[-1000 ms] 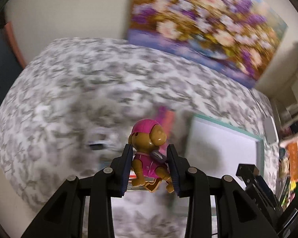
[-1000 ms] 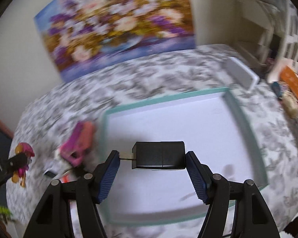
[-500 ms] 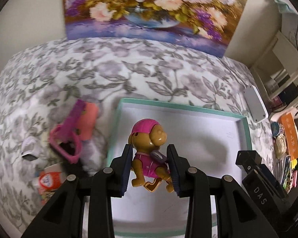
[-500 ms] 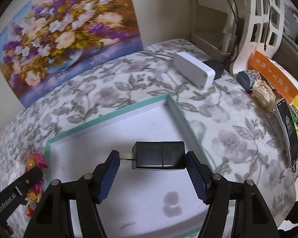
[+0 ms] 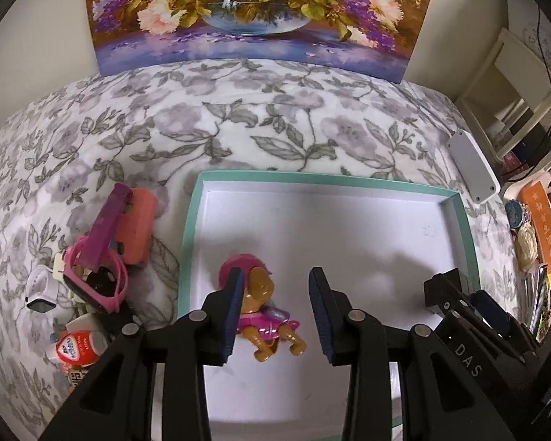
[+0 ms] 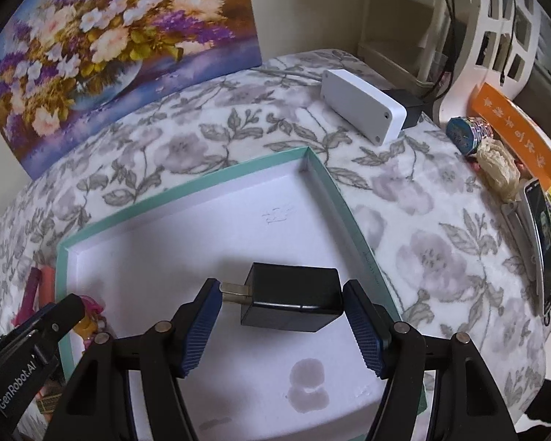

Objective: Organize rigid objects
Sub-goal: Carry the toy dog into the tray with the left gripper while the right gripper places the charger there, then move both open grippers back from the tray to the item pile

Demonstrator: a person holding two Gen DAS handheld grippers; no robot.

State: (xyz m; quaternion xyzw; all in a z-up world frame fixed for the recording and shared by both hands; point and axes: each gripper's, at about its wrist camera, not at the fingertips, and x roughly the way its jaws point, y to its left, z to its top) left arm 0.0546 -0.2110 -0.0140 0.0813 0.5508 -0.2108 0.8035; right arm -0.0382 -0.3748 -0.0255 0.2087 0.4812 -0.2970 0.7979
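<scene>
A toy dog (image 5: 262, 312) in a pink cap and suit lies tilted on the white floor of the teal-rimmed tray (image 5: 323, 177). My left gripper (image 5: 275, 279) straddles it with its jaws opening. The left pad is close against the toy's head, and the right pad stands well apart from it. My right gripper (image 6: 282, 290) is shut on a black charger plug (image 6: 290, 301), prongs against the left pad, low over the tray (image 6: 187, 187) near its right wall. The toy (image 6: 88, 316) also shows at the tray's left wall.
Left of the tray lies a pile: a pink and purple strap (image 5: 99, 257), a coral block (image 5: 136, 228), a white watch (image 5: 40, 290) and a small orange-labelled bottle (image 5: 77, 345). A white box (image 6: 360, 106) sits beyond the tray. A phone (image 6: 543, 246) and orange card (image 6: 514, 128) lie right.
Both grippers swung over the tray and sank towards it. The left jaws spread and the toy dropped from an upright grip onto the tray floor. The charger stays gripped.
</scene>
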